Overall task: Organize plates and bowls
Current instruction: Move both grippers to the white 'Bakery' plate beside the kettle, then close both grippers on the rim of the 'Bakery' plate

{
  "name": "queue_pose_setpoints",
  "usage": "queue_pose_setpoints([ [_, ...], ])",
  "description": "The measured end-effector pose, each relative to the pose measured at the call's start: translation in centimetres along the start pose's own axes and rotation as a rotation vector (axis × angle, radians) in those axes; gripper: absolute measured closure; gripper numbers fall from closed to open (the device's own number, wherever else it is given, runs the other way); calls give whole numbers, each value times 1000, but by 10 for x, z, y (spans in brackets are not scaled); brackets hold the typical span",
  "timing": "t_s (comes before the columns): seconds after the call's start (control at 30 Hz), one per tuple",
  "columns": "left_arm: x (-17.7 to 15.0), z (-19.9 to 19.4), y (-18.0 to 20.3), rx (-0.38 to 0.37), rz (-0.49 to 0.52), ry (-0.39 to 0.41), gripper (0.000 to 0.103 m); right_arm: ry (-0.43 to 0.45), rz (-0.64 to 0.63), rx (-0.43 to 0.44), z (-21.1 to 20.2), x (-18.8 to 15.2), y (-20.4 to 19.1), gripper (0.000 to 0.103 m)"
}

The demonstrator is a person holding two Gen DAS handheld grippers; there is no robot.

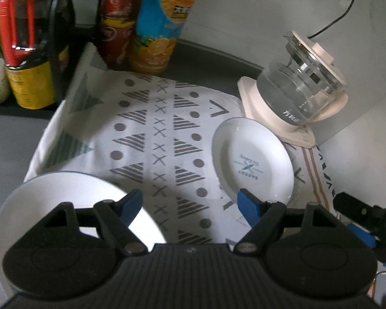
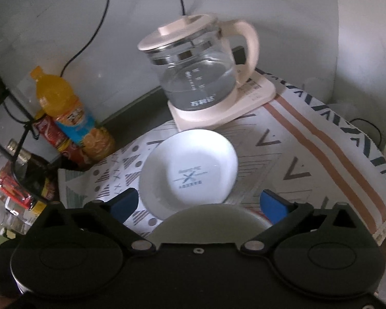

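Note:
A small white plate [image 1: 252, 159] with a blue logo lies on the patterned cloth [image 1: 157, 134], in front of the kettle; it also shows in the right wrist view [image 2: 190, 172]. A larger white plate [image 1: 64, 200] lies at the near left, partly under my left gripper [image 1: 190, 206], which is open and empty above the cloth. My right gripper [image 2: 198, 203] is open, just short of the small plate. A pale bowl [image 2: 208, 224] sits low between its fingers, touching neither that I can tell. The right gripper also shows at the left view's right edge [image 1: 357, 216].
A glass kettle [image 2: 198, 77] on a cream base stands behind the small plate. An orange juice bottle [image 1: 164, 25] and a red cola bottle [image 1: 118, 18] stand at the back left. A black rack [image 1: 33, 51] with cans and jars is at the far left. The wall is close behind.

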State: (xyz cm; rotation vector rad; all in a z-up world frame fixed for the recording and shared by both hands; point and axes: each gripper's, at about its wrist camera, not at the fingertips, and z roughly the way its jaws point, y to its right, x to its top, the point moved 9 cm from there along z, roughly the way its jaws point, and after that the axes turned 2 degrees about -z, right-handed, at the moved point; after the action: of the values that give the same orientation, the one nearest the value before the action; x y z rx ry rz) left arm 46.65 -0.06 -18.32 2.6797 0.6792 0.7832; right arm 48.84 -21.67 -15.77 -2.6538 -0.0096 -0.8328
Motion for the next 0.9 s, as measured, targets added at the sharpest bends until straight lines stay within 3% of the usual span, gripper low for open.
queue_pose_setpoints([
  [0.33, 4, 31, 16, -24, -33, -42, 26, -61, 75, -12, 26, 13, 34, 3],
  [0.47, 8, 47, 23, -42, -49, -69, 27, -92, 91, -2, 42, 20, 43, 7],
  [0.57, 14, 58, 22, -42, -104, -84, 33, -126, 85, 6, 54, 24, 45, 12],
  [0.9, 24, 94, 25, -26, -145, -137, 51, -269, 70, 38, 103, 33, 50, 22],
])
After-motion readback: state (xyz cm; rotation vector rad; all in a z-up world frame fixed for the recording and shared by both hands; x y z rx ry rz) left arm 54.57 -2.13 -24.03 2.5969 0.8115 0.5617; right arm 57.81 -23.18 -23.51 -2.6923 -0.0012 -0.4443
